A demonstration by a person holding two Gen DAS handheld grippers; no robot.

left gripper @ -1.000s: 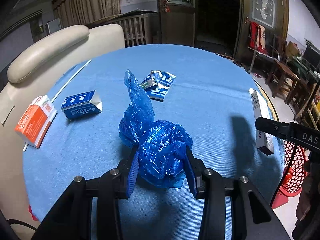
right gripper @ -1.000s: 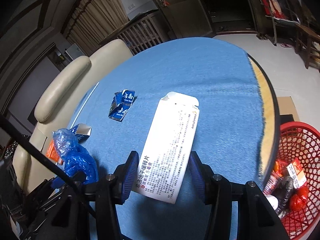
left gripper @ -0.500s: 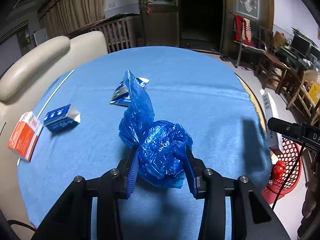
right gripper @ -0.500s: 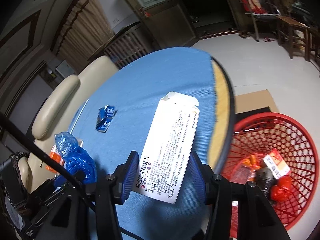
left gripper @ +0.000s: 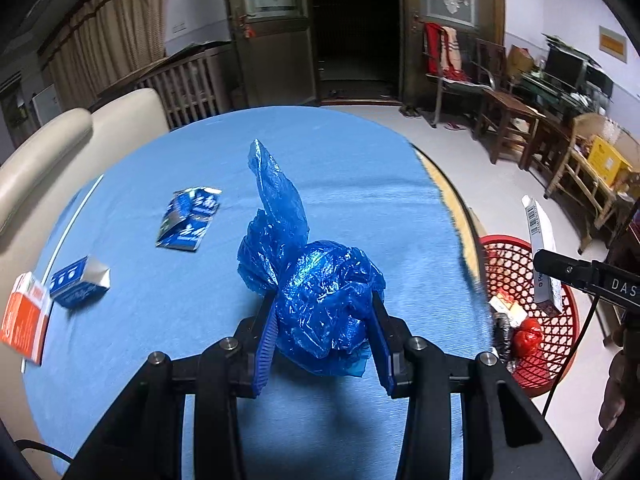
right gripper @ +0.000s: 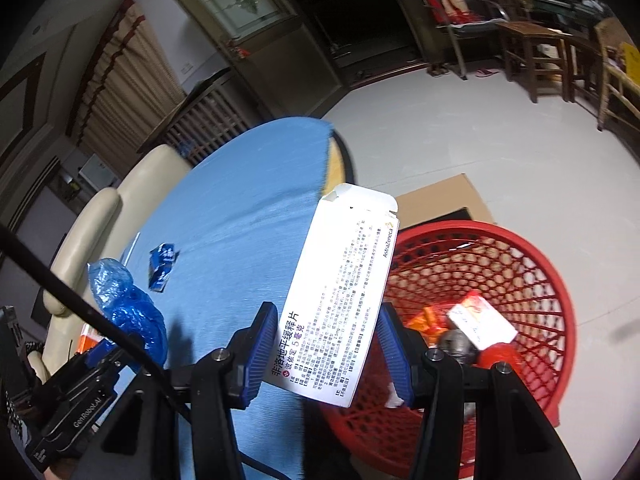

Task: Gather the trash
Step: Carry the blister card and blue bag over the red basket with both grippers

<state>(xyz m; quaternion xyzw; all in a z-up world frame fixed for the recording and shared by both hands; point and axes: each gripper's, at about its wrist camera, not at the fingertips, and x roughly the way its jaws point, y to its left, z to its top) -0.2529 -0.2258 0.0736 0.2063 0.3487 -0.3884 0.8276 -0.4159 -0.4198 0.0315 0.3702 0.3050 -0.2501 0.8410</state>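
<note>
Two hand-held claws carry trash at the edge of a round counter [left gripper: 360,168] draped in blue cloth. The left claw [left gripper: 324,332] is clamped on a crumpled blue bag [left gripper: 320,300], its pads pressing both sides of the wad while a loose tail of plastic stands up beyond the fingertips. The bag hangs above the cloth, clear of it. Ahead and to the left of that claw lies a flattened blue wrapper [left gripper: 188,220]; farther left, a small blue carton [left gripper: 80,282] lies just beside an orange box [left gripper: 22,320] at the counter's near-left rim. A cream sofa [left gripper: 44,148] curves behind the counter.

To the right of the left claw, off the counter's edge, a red basket [left gripper: 560,320] stands on the floor, with wrappers and a red lump already in it.

The right claw [right gripper: 328,356] grips a long white medicine box [right gripper: 344,288] by its long sides, the open flap end pointing away from the fingers. The box straddles the counter's rim, its right half over the basket [right gripper: 532,280], which sits directly ahead and below. A flat cardboard sheet [right gripper: 440,200] lies on the floor beyond the basket. To the right claw's left, the blue bag [right gripper: 128,308] shows in the other claw.
</note>
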